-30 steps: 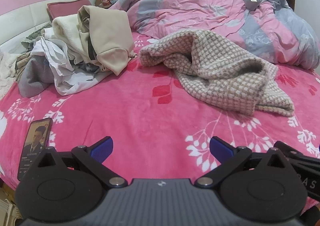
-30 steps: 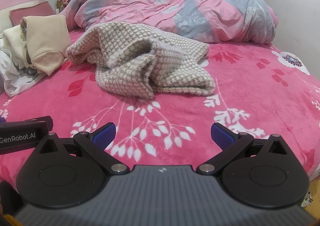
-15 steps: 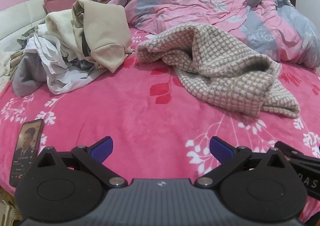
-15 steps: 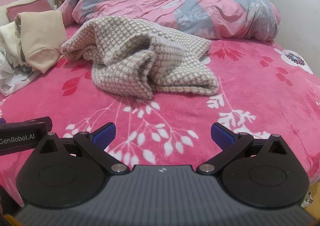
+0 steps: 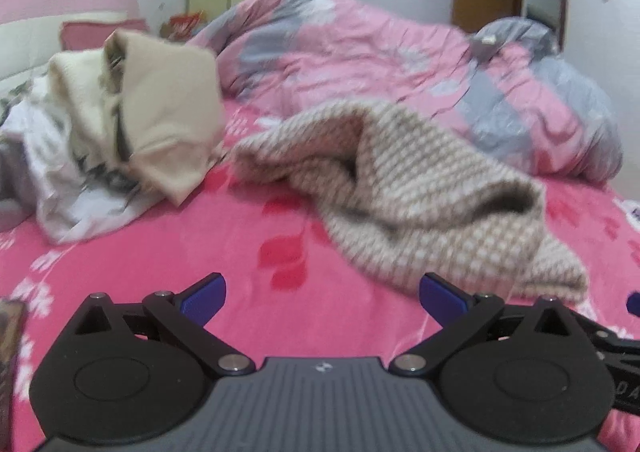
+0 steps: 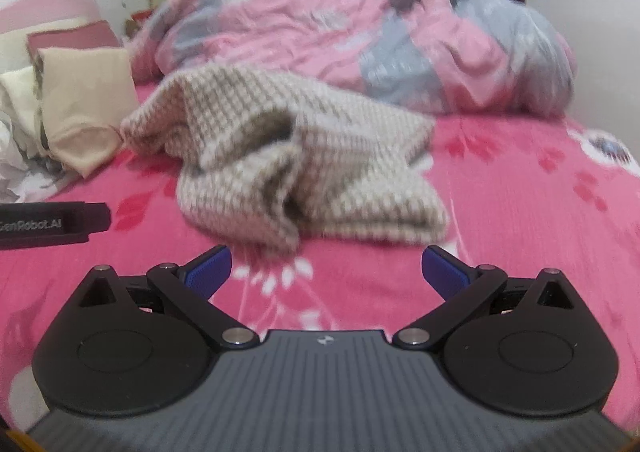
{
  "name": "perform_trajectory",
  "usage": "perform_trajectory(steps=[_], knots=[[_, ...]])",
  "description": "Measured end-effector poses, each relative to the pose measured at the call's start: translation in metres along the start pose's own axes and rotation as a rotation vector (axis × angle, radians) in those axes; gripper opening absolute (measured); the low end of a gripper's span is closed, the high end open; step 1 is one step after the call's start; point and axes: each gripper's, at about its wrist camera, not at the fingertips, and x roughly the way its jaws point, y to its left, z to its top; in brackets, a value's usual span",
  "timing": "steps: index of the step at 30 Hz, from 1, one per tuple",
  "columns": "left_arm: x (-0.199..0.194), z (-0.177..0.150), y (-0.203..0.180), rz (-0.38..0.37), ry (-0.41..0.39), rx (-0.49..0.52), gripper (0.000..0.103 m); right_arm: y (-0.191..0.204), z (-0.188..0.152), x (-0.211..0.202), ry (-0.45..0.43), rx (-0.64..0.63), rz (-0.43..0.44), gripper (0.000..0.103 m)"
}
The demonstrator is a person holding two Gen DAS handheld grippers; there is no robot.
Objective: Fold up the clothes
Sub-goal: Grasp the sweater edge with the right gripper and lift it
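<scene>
- Far left: pile of clothes (image 5: 120,132) heaped near the headboard, a beige garment (image 5: 168,112) draped on top, white and grey pieces beneath; same pile at the left edge of the right wrist view (image 6: 60,116).
- Near left: left gripper (image 5: 322,294) hovering over the pink floral bedsheet (image 5: 200,252), blue-tipped fingers (image 5: 204,294) spread wide, nothing between them.
- Centre: crumpled checked knit sweater (image 5: 420,204) lying on the sheet, just beyond both grippers, touching neither; both views blurred.
- Near right: right gripper (image 6: 326,270) also above the sheet, fingers (image 6: 444,270) spread wide and empty, sweater's (image 6: 288,160) near edge just ahead.
- Far right: bunched pink and grey duvet (image 5: 400,64) across the back of the bed.
</scene>
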Motion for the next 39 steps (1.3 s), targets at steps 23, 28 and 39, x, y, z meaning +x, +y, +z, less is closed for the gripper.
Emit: perform_trajectory(steps=[23,28,39], knots=[[0.095,0.008,-0.004,-0.095,0.048,0.03,0.044,0.011,0.056,0.108,-0.094,-0.304,0.111,0.039],[0.094,0.009,-0.003,-0.089,0.007,0.046,0.044,-0.004,0.059,0.091,-0.156,-0.254,0.022,0.008],[0.108,0.029,-0.031,0.174,-0.262,0.361,0.095,-0.086,0.053,0.051,-0.333,-0.022,-0.14,0.005]])
